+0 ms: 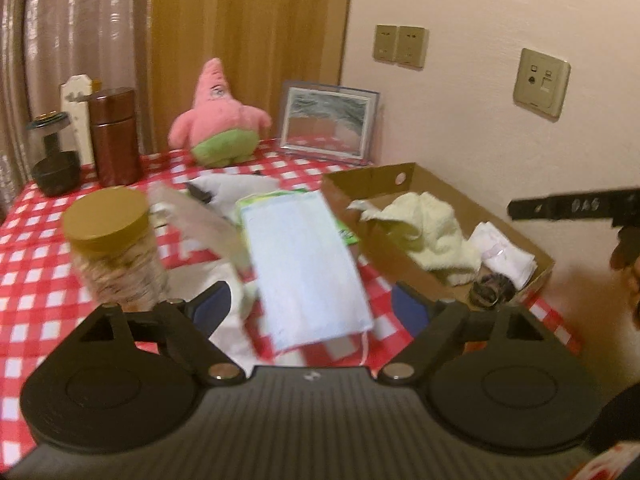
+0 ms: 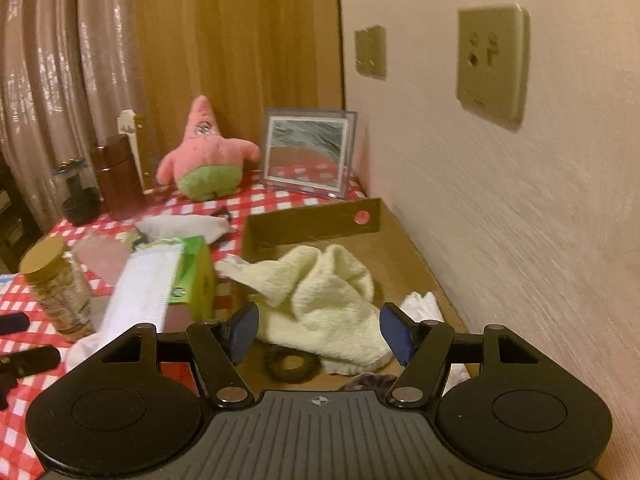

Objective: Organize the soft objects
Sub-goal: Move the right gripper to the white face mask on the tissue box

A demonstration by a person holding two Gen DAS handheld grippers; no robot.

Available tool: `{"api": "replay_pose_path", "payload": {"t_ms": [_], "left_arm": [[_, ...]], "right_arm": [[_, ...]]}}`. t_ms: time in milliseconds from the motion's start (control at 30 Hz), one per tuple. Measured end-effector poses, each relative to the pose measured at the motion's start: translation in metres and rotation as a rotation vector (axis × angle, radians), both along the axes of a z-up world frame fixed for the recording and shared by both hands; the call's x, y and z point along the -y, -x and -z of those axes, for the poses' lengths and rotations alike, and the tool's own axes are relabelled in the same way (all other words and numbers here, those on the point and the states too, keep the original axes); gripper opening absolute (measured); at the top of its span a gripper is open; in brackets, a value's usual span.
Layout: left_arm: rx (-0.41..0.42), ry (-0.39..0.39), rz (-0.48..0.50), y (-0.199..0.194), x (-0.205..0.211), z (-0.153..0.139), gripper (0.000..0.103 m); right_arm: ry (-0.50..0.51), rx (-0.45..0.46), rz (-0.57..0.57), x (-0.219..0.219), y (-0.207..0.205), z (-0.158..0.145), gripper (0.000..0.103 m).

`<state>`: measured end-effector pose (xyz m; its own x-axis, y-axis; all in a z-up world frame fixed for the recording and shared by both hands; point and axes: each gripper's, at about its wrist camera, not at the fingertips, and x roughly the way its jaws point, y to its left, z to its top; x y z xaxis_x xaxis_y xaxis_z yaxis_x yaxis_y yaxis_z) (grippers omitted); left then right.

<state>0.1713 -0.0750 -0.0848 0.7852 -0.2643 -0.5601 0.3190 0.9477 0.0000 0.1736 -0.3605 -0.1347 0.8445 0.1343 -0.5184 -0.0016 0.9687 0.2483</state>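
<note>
A pale blue face mask (image 1: 308,268) hangs in the air between the wide-apart fingers of my left gripper (image 1: 316,304), touching neither; the gripper is open. The mask also shows in the right wrist view (image 2: 140,292). A cardboard box (image 1: 440,280) holds a pale yellow towel (image 1: 432,236), a white cloth (image 1: 504,256) and a dark scrunchie (image 1: 490,290). My right gripper (image 2: 318,330) is open and empty above the towel (image 2: 320,316) in the box (image 2: 312,220). A dark hair tie (image 2: 290,364) lies below it. A pink star plush (image 1: 218,116) sits at the back.
On the red checked tablecloth (image 1: 36,280) stand a gold-lidded jar (image 1: 116,248), a brown canister (image 1: 114,136), a black stand (image 1: 54,160) and a framed picture (image 1: 326,122). A green tissue pack (image 2: 196,272) and white cloths (image 1: 236,186) lie mid-table. The wall is close on the right.
</note>
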Motion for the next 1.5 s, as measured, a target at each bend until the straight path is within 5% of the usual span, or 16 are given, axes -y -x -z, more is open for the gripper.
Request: {"api": "replay_pose_path", "payload": {"t_ms": [500,800,1033,1500], "left_arm": [[-0.021,-0.057,-0.134,0.035,-0.065,0.011,0.087],[-0.016,-0.101,-0.132,0.005,-0.091,0.029,0.087],[-0.049,-0.074,-0.148,-0.017,-0.103,0.045,0.087],[-0.083,-0.038,-0.191,-0.044,-0.108,0.056,0.087]], "right_arm": [[-0.003,0.048,-0.119,-0.082,0.035,-0.023,0.067],[-0.04,-0.016,-0.189,-0.134,0.002,0.002,0.068],[-0.053,-0.042,-0.2,-0.158,-0.028,0.014,0.089],[0.048,-0.101,-0.214,-0.198,-0.078,0.045,0.09]]}}
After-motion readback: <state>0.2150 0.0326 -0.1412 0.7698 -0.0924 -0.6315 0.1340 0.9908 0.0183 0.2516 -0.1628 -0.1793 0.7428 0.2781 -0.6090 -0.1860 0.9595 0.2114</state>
